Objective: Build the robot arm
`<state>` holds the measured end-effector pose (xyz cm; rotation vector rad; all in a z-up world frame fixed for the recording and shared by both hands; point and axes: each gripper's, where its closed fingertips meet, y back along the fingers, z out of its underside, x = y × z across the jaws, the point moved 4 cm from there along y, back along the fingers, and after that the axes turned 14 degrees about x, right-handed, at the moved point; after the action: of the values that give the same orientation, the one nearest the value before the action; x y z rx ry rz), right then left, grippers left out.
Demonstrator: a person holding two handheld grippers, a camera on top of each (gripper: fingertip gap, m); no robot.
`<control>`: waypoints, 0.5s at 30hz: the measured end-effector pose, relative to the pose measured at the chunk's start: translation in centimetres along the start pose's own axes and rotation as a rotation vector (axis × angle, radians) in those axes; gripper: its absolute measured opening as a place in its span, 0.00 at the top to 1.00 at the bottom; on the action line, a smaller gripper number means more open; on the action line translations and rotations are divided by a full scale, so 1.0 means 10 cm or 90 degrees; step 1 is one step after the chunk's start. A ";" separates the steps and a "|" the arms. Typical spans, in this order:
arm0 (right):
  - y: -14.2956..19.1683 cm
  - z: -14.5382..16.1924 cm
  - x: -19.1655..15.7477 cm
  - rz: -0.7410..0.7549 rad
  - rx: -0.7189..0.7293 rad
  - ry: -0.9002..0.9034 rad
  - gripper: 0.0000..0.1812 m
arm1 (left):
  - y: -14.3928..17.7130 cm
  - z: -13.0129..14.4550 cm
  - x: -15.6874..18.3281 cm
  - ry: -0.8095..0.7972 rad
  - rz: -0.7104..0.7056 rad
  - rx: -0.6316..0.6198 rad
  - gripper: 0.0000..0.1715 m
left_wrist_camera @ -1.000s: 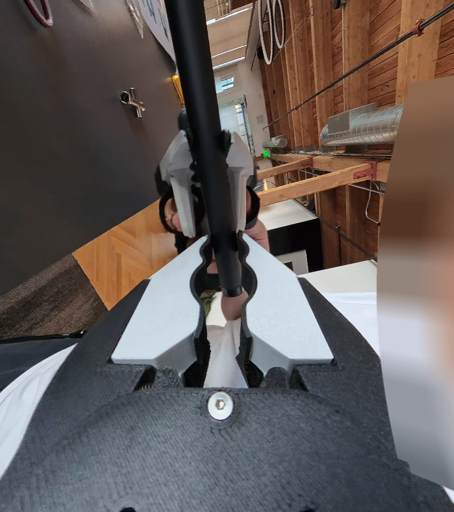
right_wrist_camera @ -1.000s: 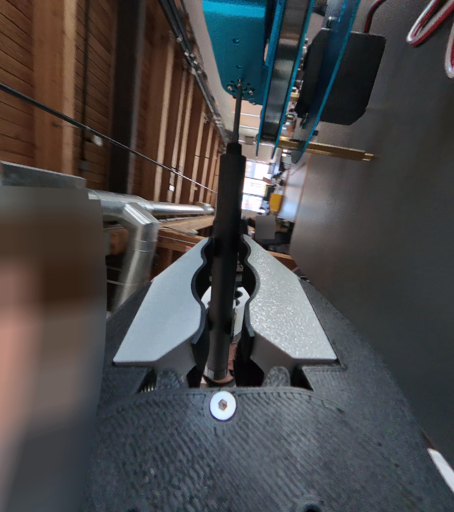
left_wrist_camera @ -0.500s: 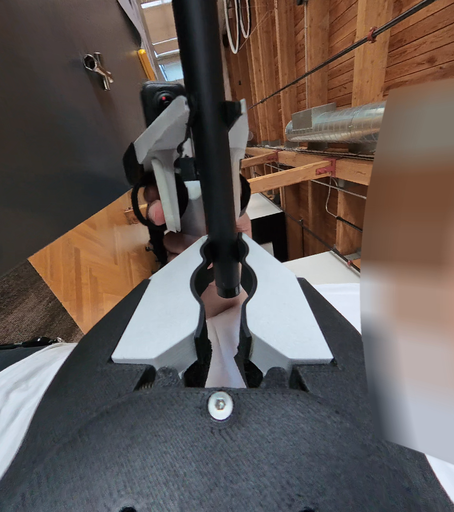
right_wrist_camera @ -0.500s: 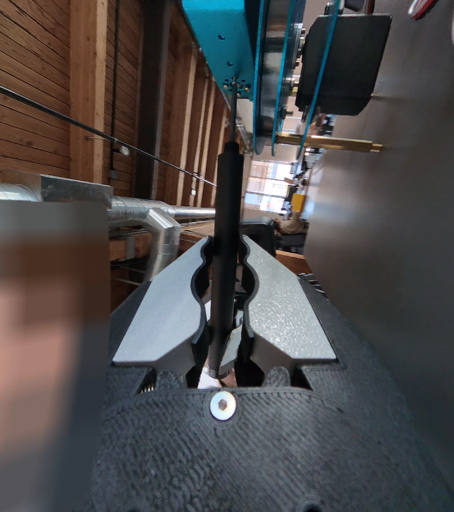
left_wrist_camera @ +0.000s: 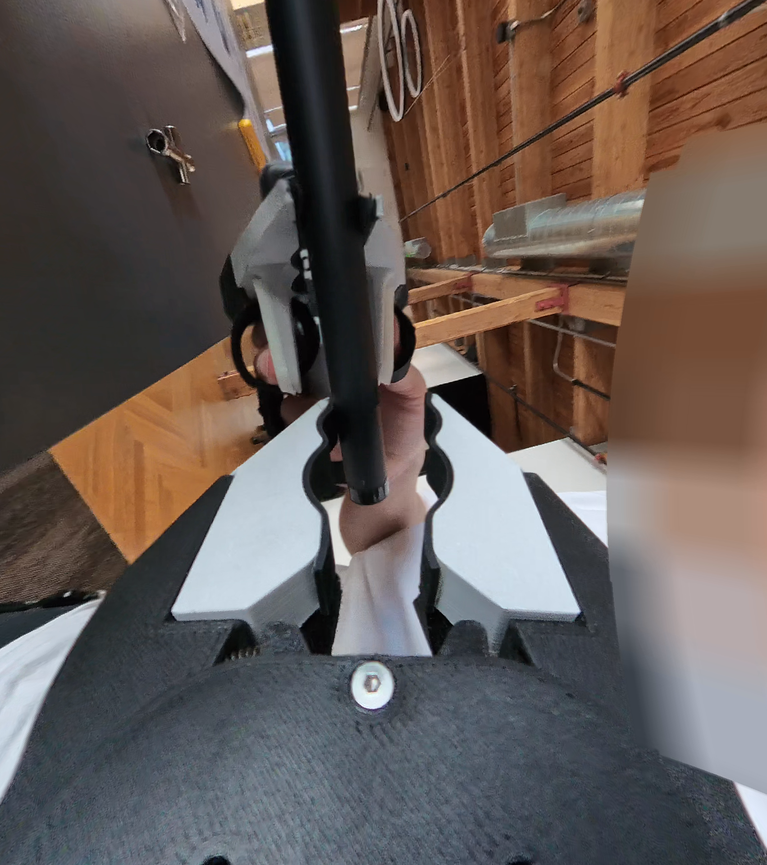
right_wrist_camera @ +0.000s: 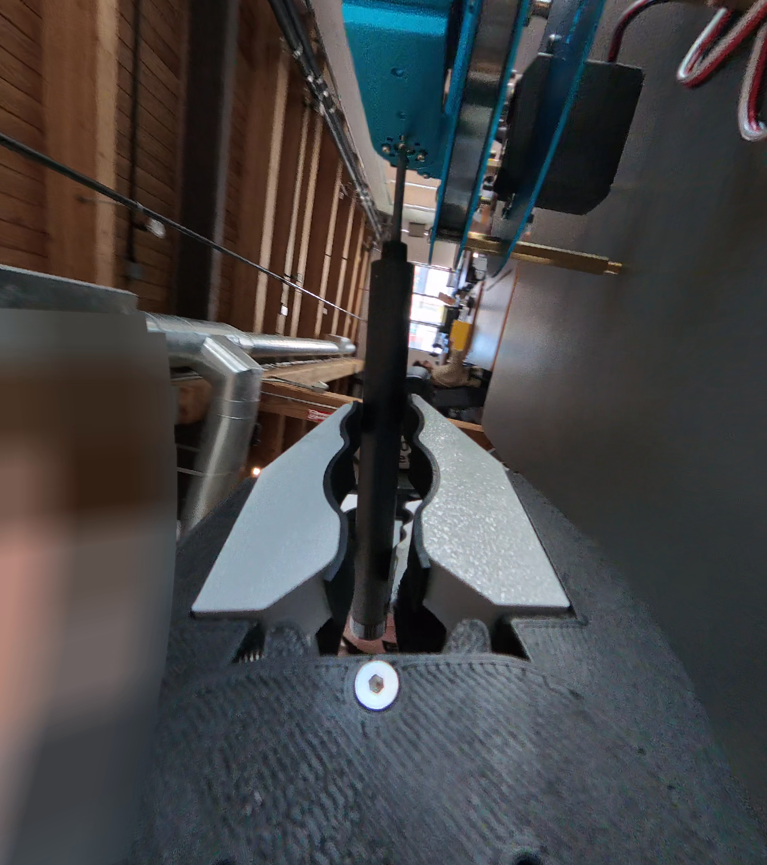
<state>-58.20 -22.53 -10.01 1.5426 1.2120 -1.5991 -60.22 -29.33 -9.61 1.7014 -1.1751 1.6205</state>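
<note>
A long black tool handle (left_wrist_camera: 320, 187) runs down the middle of the left wrist view. Its butt end lies between the fingers of my left gripper (left_wrist_camera: 377, 412), whose jaws stand apart, leaving a gap on the right side. Farther up, the right gripper's white fingers (left_wrist_camera: 274, 327) clamp the handle, with a person's hand (left_wrist_camera: 405, 416) behind them. In the right wrist view my right gripper (right_wrist_camera: 384, 405) is shut on the same handle (right_wrist_camera: 384, 351). Its thin shaft (right_wrist_camera: 399, 196) reaches the underside of a teal device (right_wrist_camera: 395, 70).
A dark panel (left_wrist_camera: 68, 210) with a small metal fitting (left_wrist_camera: 171, 150) is on the left. A black box (right_wrist_camera: 569, 126), a brass standoff (right_wrist_camera: 559, 262) and a red-and-white cable (right_wrist_camera: 756, 70) are near the teal device. A wooden wall and a silver duct (left_wrist_camera: 559, 229) stand behind. Spacing between my two grippers at the tips: around 8 cm.
My left gripper's jaws have opened off the end of the black handle. The right gripper has kept its hold and shifted slightly in view.
</note>
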 end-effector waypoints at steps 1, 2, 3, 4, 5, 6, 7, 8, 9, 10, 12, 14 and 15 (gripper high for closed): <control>0.01 0.00 0.01 -0.011 0.008 -0.023 0.91 | 0.01 -0.01 -0.01 0.014 0.009 0.007 0.80; 0.00 0.00 0.01 -0.024 0.011 -0.043 0.91 | 0.02 -0.02 -0.02 0.021 0.012 0.013 0.84; 0.00 0.01 0.00 -0.037 0.011 -0.057 0.91 | 0.02 -0.02 -0.03 0.022 0.014 0.017 0.89; -0.01 0.01 0.00 -0.044 0.011 -0.065 0.91 | 0.02 -0.01 -0.03 0.020 0.014 0.019 0.90; -0.01 0.01 0.00 -0.045 0.010 -0.059 0.91 | 0.01 -0.02 -0.03 0.018 0.011 0.019 0.90; -0.01 0.00 0.00 -0.046 0.008 -0.049 0.91 | 0.01 -0.02 -0.02 0.016 0.008 0.016 0.90; -0.01 0.00 -0.01 -0.043 0.004 -0.038 0.91 | 0.01 -0.01 -0.02 0.013 0.004 0.012 0.90; -0.01 0.00 -0.01 -0.034 0.001 -0.028 0.91 | 0.00 -0.01 -0.03 0.008 -0.004 0.010 0.90; -0.01 0.00 -0.01 -0.020 -0.004 -0.013 0.91 | 0.00 -0.01 -0.03 0.003 -0.014 0.009 0.90; -0.01 0.00 0.00 0.001 -0.009 0.006 0.89 | 0.01 -0.01 -0.04 0.000 -0.022 0.008 0.90; -0.01 -0.01 0.02 0.043 -0.017 0.051 0.84 | 0.02 -0.02 -0.04 0.000 -0.035 0.009 0.91; -0.01 0.01 0.00 0.056 -0.026 0.076 0.87 | 0.02 -0.02 -0.04 -0.005 -0.047 0.012 0.91; -0.02 0.01 -0.02 0.049 -0.027 0.078 0.90 | 0.02 -0.02 -0.03 -0.008 -0.047 0.014 0.90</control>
<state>-58.39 -22.60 -9.77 1.6592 1.2283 -1.4388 -60.47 -29.21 -9.89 1.7501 -1.0905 1.5858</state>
